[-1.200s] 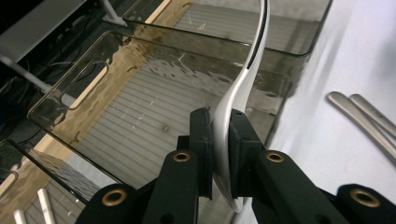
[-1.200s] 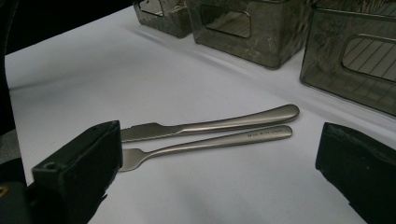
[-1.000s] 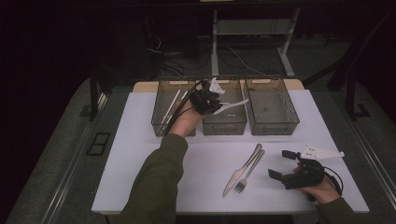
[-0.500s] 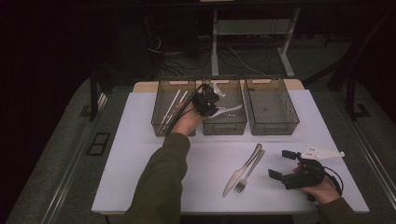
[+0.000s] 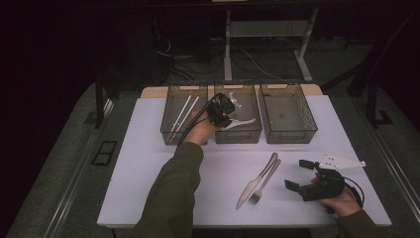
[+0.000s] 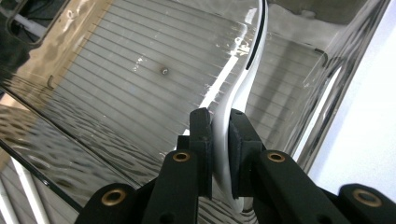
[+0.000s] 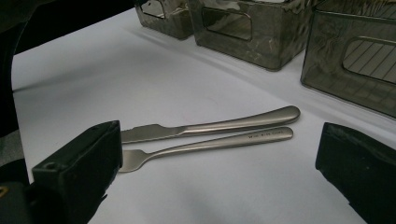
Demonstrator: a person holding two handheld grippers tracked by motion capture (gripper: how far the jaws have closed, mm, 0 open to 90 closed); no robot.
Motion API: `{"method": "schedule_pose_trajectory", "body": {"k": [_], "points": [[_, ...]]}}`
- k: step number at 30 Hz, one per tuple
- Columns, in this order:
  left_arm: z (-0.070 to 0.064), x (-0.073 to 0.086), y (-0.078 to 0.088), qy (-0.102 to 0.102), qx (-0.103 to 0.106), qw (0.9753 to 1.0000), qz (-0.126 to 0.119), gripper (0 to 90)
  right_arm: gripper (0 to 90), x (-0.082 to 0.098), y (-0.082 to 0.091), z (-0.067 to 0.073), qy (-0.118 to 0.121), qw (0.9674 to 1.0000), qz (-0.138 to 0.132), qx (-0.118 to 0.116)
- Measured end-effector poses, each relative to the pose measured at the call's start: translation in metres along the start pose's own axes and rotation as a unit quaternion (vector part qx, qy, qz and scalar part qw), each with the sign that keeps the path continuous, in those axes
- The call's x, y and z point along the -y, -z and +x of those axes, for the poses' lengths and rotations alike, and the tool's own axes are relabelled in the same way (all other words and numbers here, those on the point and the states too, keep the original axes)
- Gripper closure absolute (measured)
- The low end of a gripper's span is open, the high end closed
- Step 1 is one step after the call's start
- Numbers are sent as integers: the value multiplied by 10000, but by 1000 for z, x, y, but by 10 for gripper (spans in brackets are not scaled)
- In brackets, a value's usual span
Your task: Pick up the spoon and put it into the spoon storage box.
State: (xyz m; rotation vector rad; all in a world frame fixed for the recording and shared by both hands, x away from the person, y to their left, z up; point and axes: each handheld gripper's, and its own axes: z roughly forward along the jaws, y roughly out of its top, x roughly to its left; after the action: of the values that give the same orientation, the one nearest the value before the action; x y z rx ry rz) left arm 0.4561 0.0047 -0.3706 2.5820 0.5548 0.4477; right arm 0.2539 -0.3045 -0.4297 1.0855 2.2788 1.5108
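My left gripper [image 5: 226, 116] reaches over the middle smoky plastic bin [image 5: 247, 136] and is shut on a white plastic utensil [image 5: 243, 122]. In the left gripper view the curved white utensil [image 6: 239, 91] is pinched between both pads of the left gripper [image 6: 219, 136], its far end pointing along the ribbed floor of the bin [image 6: 135, 79]. My right gripper [image 5: 296, 174] rests on the table at the front right, open and holding nothing. A steel knife [image 7: 210, 126] and fork [image 7: 205, 144] lie side by side just beyond the right gripper [image 7: 219, 182].
Three smoky bins stand in a row at the back of the white table [image 5: 148, 163]. The left bin [image 5: 171, 134] holds thin white sticks [image 5: 182, 113]; the right bin [image 5: 297, 134] stands beside the middle one. The knife [image 5: 257, 177] and fork [image 5: 266, 181] lie at the front centre.
My left gripper has sunk a little into the middle bin with the white utensil still in it. The right gripper has stayed where it was.
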Motion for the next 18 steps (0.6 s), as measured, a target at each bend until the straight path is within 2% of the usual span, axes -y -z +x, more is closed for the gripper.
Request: {"method": "schedule_pose_trajectory", "body": {"k": [11, 18], "points": [[-2, -1, 0, -49, 95, 9999, -32, 781, 10, 0, 0, 0, -5, 10000, 5, 3], [-2, -2, 5, 54, 106, 9996, -254, 733, 10, 0, 0, 1, -13, 10000, 7, 14]]}}
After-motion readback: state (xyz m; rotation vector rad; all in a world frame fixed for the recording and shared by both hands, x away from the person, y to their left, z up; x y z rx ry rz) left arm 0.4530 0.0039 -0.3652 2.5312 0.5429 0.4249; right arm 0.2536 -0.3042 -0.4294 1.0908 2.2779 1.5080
